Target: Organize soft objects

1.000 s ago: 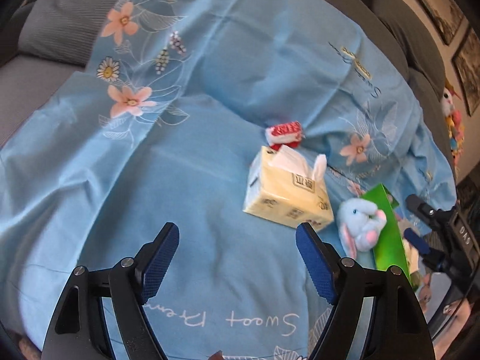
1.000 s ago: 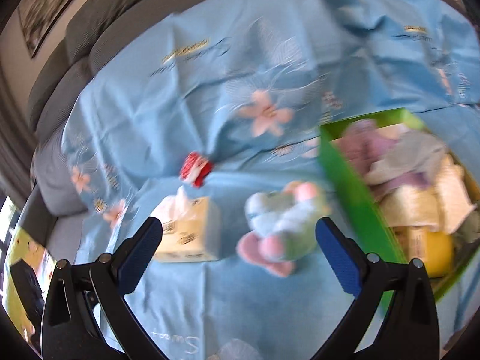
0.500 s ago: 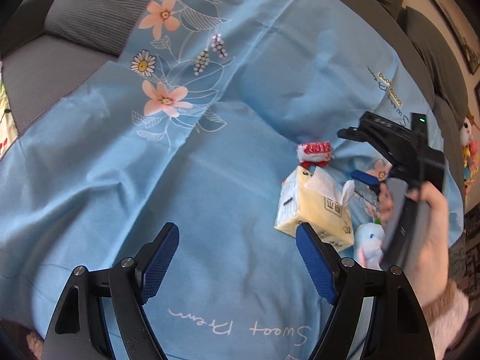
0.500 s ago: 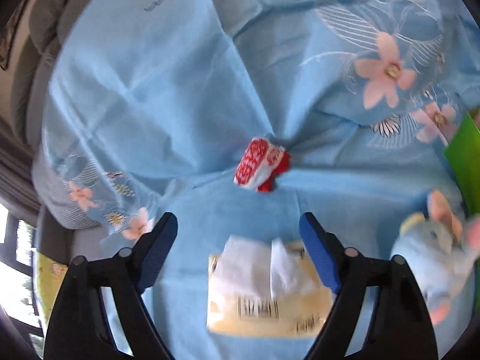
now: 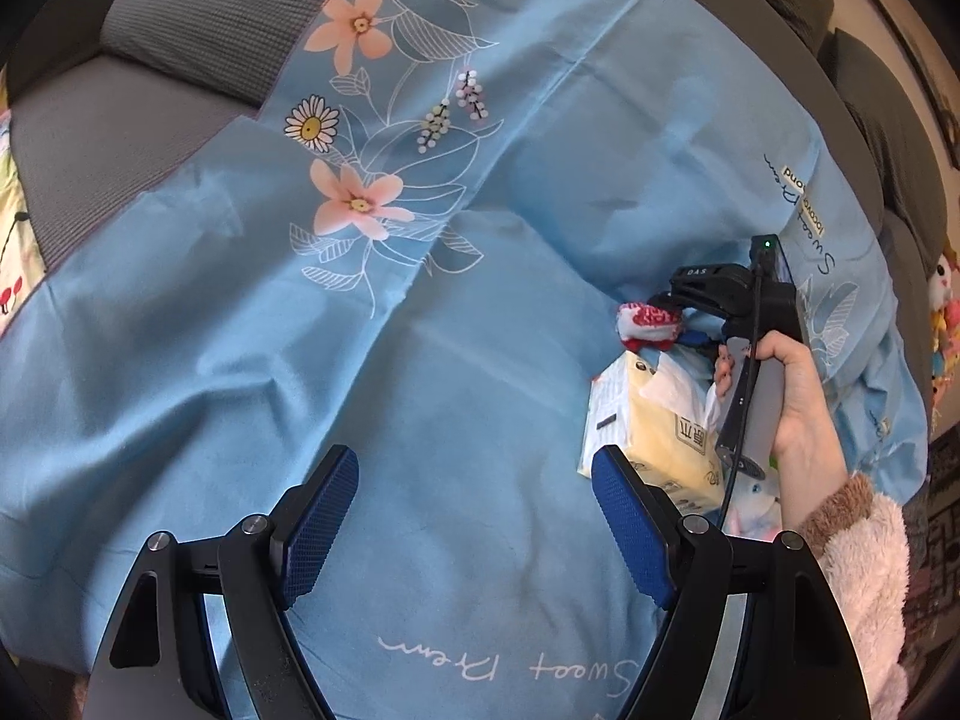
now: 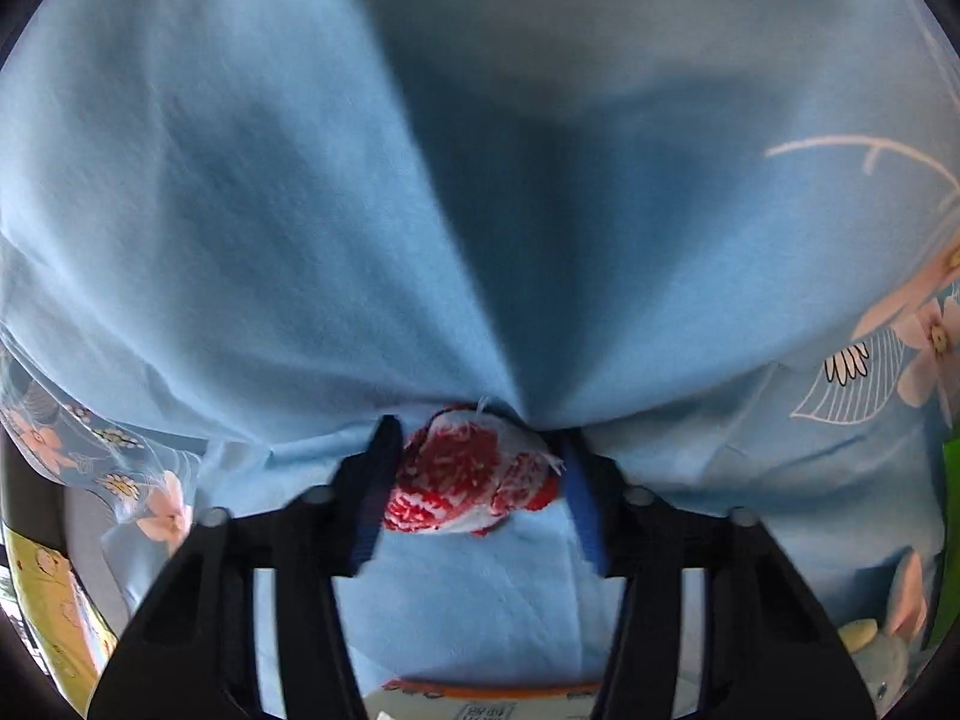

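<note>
Blue-padded and spread wide, the left gripper (image 5: 474, 516) hangs over bare sheet with nothing between its fingers. Ahead of it and to its right lies a yellow tissue pack (image 5: 654, 438), white tissue poking from its top, and partly hidden behind the person's right hand (image 5: 792, 396) is a pale plush rabbit (image 5: 753, 507). Just past the pack, the right gripper (image 6: 477, 474) has its fingers down on either side of a small red-and-white knitted piece (image 6: 474, 477), which sits in a crease of the light blue bedsheet (image 5: 420, 360); the pads look to be touching its sides or very nearly so, though a firm squeeze cannot be confirmed. It looks light, limp and easily squashed, so I judge a pinch across its bunched middle would hold best, taking care not to catch the sheet folded up behind it. At that gripper's far right edge shows a sliver of green box (image 6: 951, 534).
</note>
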Action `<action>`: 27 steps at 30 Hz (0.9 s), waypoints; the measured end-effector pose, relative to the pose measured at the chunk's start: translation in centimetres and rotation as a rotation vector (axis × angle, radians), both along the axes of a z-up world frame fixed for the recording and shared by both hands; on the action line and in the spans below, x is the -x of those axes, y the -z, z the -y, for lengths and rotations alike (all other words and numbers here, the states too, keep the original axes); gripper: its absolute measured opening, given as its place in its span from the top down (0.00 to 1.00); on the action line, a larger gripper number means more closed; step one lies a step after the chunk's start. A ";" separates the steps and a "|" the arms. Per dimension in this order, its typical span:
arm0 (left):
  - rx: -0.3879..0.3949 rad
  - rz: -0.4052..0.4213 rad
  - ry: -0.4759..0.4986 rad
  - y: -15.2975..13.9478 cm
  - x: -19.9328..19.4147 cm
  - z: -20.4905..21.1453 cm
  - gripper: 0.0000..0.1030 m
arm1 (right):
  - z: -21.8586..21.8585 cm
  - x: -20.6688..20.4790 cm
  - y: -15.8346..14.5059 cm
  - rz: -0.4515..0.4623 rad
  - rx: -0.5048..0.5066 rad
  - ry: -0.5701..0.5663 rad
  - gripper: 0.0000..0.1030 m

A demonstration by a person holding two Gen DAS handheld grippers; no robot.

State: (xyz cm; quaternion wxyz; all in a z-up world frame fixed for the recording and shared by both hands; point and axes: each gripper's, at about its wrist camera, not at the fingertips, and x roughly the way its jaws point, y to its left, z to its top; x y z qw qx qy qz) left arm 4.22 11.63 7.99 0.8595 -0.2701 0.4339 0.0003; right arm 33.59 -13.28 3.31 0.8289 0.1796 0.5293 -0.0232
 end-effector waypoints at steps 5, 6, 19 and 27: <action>-0.011 0.001 -0.005 0.0 -0.1 0.0 0.22 | 0.0 2.4 -2.4 0.074 -0.033 -0.008 0.65; -0.017 0.000 -0.004 0.0 -0.2 0.0 0.22 | 0.1 3.1 -3.2 0.091 -0.041 -0.017 0.65; -0.067 -0.009 -0.003 0.0 0.9 1.1 0.22 | -1.3 23.0 -8.7 0.268 -0.115 -0.269 0.64; -0.077 -0.015 0.067 0.7 1.5 2.5 0.22 | -0.1 28.9 -2.4 0.241 -0.105 -0.244 0.61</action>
